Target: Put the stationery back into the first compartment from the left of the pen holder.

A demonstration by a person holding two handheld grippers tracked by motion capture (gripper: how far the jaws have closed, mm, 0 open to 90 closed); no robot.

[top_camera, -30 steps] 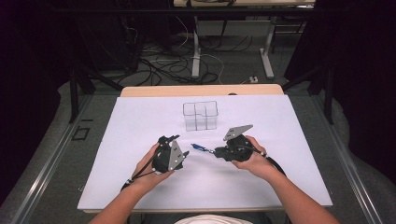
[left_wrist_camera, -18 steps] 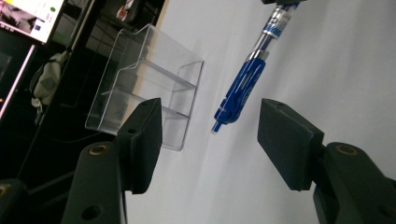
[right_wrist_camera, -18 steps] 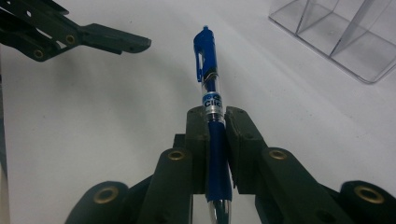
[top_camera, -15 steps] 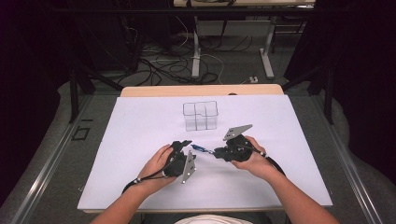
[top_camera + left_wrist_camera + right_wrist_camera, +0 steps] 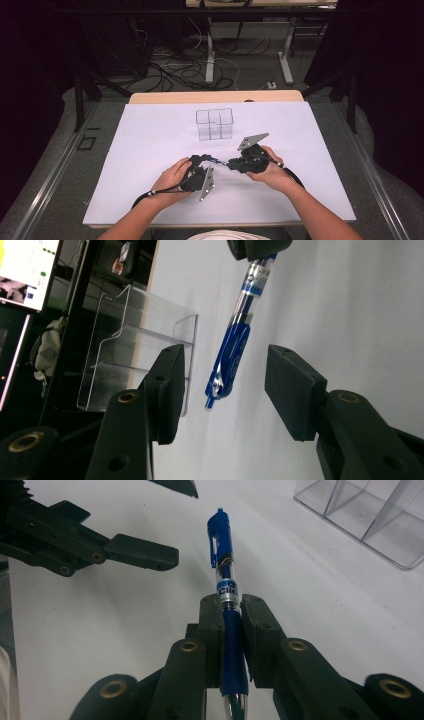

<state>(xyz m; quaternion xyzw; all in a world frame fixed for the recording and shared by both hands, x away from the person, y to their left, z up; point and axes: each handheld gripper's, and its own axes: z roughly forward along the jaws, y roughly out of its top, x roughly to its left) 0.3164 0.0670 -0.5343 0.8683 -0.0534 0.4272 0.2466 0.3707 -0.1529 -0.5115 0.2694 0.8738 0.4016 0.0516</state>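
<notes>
The right gripper (image 5: 231, 611) is clamped on the barrel of a blue click pen (image 5: 223, 555), holding it just above the white table (image 5: 150, 145), clip end pointing left toward the left gripper (image 5: 225, 385). In the left gripper view the pen hangs between that gripper's two black pads (image 5: 170, 385) with white table visible on either side of it — the jaws have just been closing, yet neither pad touches the pen, so this gripper holds nothing. In the high view the two hands sit close together at the near middle of the table, the left hand (image 5: 172, 177) and right hand (image 5: 267, 170) almost meeting, and the clear divided organizer (image 5: 215, 123) stands farther off, behind them and empty as far as I can tell. The step in hand looks like a handover of the pen from right to left. To do it well, the left gripper should centre the clip end between its pads, so both meet the barrel at once rather than one pad nudging it sideways. The pads ought to land on the round barrel beside the clip — not on the clip itself, which could twist the pen as they squeeze. The right gripper should stay firm and steady until the left pads press squarely, and only then let go.
</notes>
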